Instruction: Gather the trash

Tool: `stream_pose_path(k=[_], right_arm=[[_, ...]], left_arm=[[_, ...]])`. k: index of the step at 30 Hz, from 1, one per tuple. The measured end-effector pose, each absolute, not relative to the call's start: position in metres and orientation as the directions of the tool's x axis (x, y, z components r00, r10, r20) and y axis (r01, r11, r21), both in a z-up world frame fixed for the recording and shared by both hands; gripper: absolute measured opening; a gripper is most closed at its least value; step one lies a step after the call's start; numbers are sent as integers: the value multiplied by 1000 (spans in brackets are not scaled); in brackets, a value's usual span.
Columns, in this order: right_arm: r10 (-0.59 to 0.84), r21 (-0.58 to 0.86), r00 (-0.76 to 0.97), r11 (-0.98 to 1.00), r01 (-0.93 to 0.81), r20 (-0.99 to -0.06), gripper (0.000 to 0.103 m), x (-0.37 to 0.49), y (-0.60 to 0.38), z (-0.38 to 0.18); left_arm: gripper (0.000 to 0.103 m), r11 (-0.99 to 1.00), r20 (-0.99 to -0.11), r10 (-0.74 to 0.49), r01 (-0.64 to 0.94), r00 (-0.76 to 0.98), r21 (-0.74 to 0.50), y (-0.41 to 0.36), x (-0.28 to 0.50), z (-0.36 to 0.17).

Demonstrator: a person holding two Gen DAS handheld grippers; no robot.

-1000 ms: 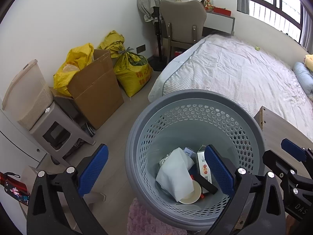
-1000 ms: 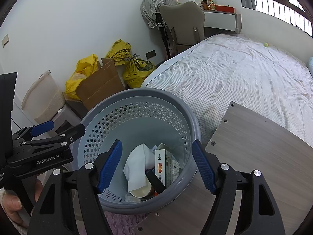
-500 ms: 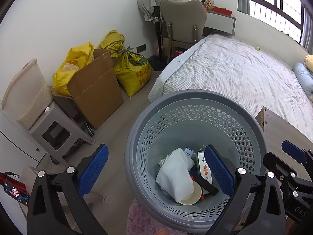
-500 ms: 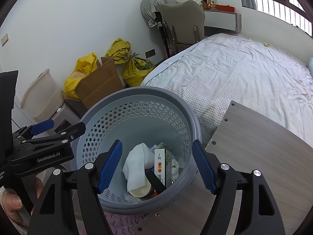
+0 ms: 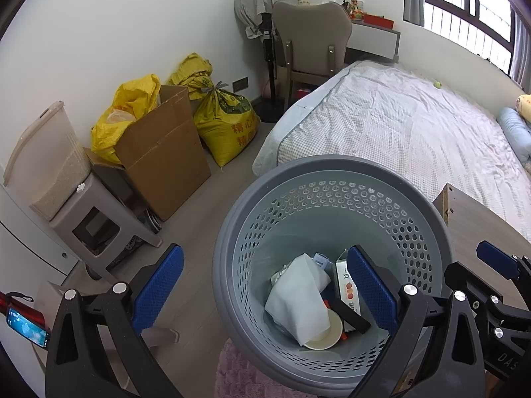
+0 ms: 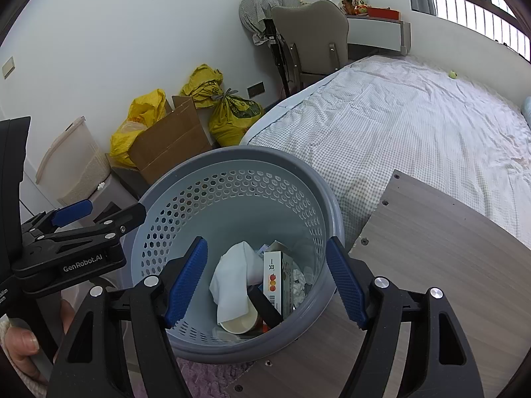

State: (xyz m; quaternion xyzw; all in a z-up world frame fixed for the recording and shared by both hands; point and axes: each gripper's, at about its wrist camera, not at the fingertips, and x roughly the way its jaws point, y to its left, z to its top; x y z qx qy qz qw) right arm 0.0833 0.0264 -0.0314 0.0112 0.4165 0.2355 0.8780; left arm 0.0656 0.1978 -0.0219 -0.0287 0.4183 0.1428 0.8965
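Note:
A grey perforated trash basket (image 5: 332, 179) stands on the floor beside the bed; it also shows in the right wrist view (image 6: 232, 165). Inside lie a white cloth (image 5: 298, 295), a paper cup (image 5: 323, 333), a small carton with orange fruit print (image 5: 346, 285) and a black strip. The same cloth (image 6: 232, 275), cup (image 6: 239, 323) and carton (image 6: 273, 278) show in the right wrist view. My left gripper (image 5: 264, 290) is open and empty above the basket's near rim. My right gripper (image 6: 265, 282) is open and empty above the basket.
A wooden board (image 6: 448, 248) lies right of the basket against the bed (image 6: 398, 116). Yellow sacks (image 5: 225, 119), a cardboard box (image 5: 162, 152) and a grey stool with a rice bin (image 5: 93, 219) line the left wall. A chair (image 5: 312, 36) stands at the back. A pink rug (image 5: 239, 374) lies below.
Both grippers have drifted very slightly; the basket sits marginally lower in the views. Nothing was grasped or released.

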Motion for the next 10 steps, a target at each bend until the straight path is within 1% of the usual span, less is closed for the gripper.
stream_pose_path(k=[10], right_arm=[[423,214,543,888,-406,-726,71,83,26,-31]], left_arm=[[97,959,-761,225,-277,608,62,196,65,-22]])
